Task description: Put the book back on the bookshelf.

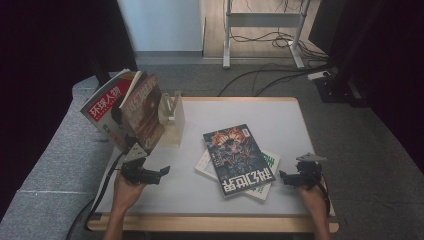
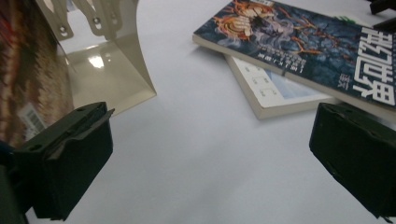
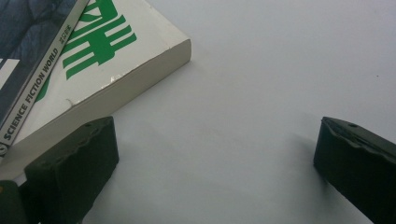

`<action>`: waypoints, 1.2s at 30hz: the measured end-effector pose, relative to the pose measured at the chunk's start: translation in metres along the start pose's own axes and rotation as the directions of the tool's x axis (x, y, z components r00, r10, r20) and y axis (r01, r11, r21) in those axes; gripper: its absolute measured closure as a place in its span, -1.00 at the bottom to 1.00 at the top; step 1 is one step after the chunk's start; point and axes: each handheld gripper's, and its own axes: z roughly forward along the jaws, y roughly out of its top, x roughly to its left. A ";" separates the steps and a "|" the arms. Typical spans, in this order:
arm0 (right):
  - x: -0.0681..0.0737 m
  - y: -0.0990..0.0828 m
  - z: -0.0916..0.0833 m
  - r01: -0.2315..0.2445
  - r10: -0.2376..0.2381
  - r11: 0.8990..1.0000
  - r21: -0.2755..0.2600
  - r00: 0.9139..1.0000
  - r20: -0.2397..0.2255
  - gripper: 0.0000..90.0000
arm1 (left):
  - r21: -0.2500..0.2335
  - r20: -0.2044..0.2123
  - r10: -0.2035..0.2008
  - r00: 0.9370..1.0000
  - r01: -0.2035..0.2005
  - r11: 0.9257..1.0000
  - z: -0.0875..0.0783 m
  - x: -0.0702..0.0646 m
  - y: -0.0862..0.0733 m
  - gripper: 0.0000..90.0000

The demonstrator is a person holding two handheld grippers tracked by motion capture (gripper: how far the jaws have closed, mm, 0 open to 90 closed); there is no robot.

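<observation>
White worktop (image 1: 280,120), pale wood trim along its near and far edges. Two books lie stacked near its middle: a dark blue magazine (image 1: 238,159) on top, skewed across a white book (image 1: 267,165) with green lettering. The white book's corners jut out past the magazine on the left and right.

Left tongs (image 1: 162,171) sit low over the near-left part of the worktop, jaws wide apart, nothing between them. In the left gripper view bare surface runs from the jaws up to the stack's near corner.

Right tongs (image 1: 283,176) are just beside the white book's right corner, jaws spread, gripping nothing. In the right gripper view the book's (image 3: 107,70) thick page edge runs up to the left jaw, whether touching cannot be told; open worktop lies ahead and to the right.

A beige bookend (image 1: 172,117) stands at the far left. More magazines (image 1: 127,107) lean against it, tilted, overhanging the worktop's left edge. Free room lies on the far right and along the near edge.
</observation>
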 end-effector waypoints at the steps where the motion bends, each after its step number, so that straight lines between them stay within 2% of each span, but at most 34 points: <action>1: 0.000 0.000 0.000 0.000 0.000 1.000 0.000 1.000 0.000 -1.00 | 0.003 0.002 -0.001 1.000 0.001 1.000 0.001 0.000 -0.001 -1.00; 8: 0.000 0.000 0.000 0.000 0.000 1.000 0.000 1.000 0.000 -1.00 | 0.043 0.010 0.013 1.000 -0.014 0.999 0.017 -0.004 -0.011 -1.00; 11: 0.000 0.000 0.000 0.000 0.000 1.000 0.000 1.000 0.000 -1.00 | 0.083 0.000 0.031 1.000 -0.031 0.996 0.026 -0.006 -0.017 -1.00; 19: 0.000 0.000 0.000 0.000 0.000 1.000 0.000 1.000 0.000 -1.00 | 0.134 0.005 0.025 1.000 -0.026 0.991 0.042 -0.006 -0.032 -1.00; 24: 0.000 0.000 0.000 0.000 0.000 1.000 0.000 1.000 0.000 -1.00 | 0.180 -0.002 0.039 0.999 -0.038 0.983 0.053 -0.006 -0.040 -1.00; 28: 0.000 0.000 0.000 0.000 0.000 1.000 0.001 1.000 -0.001 -1.00 | 0.236 -0.012 0.063 0.998 -0.058 0.970 0.060 -0.008 -0.045 -1.00; 29: 0.000 0.000 0.000 0.000 0.000 1.000 0.001 1.000 -0.001 -1.00 | 0.233 -0.014 0.070 0.997 -0.064 0.970 0.060 -0.009 -0.045 -1.00; 36: 0.000 0.000 0.000 -0.001 0.001 1.000 0.003 1.000 -0.003 -1.00 | 0.246 -0.003 0.036 0.999 -0.035 0.969 0.061 -0.007 -0.045 -1.00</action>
